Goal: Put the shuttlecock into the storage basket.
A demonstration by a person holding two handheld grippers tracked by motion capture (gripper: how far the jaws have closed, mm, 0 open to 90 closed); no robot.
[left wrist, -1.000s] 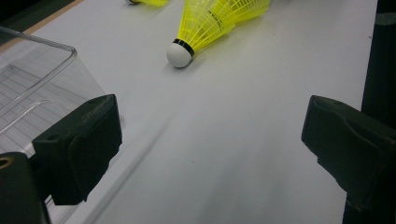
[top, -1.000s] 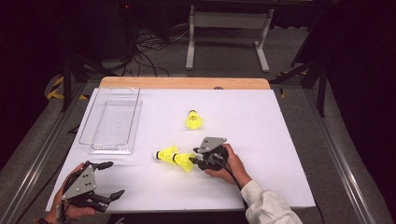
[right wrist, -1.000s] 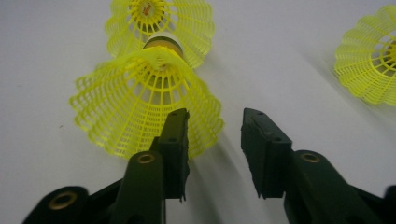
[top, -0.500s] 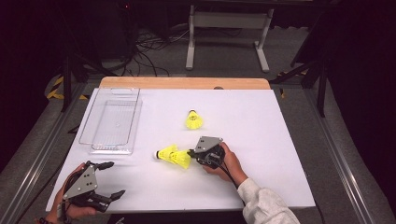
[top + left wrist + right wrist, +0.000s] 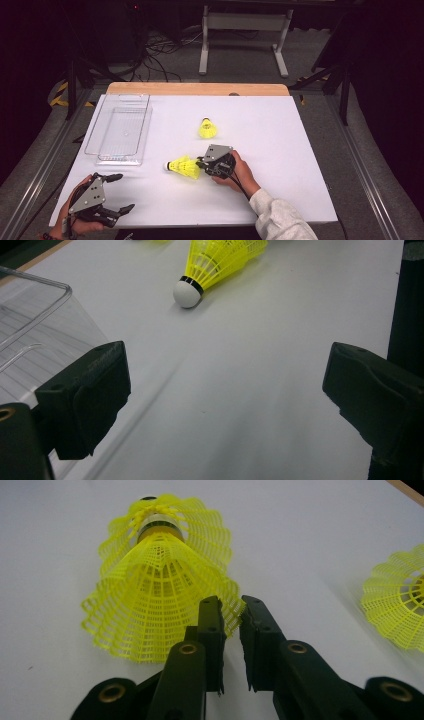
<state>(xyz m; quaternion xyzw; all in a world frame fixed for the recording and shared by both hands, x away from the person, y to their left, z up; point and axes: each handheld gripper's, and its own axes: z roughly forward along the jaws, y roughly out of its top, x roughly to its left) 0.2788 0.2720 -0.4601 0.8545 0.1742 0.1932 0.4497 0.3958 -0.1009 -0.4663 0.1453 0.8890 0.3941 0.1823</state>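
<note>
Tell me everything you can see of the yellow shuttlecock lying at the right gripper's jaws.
The yellow plastic mesh shuttlecock lies on its side on the white table, its white rounded cork tip, ringed with a black band, pointing left in the high view, toward the clear plastic tray. Its flared lattice skirt looks whole. The right gripper has its jaws almost together at the skirt's rim, pinching the edge; they have just been opening slightly. A second shuttlecock stands apart, farther back.
</note>
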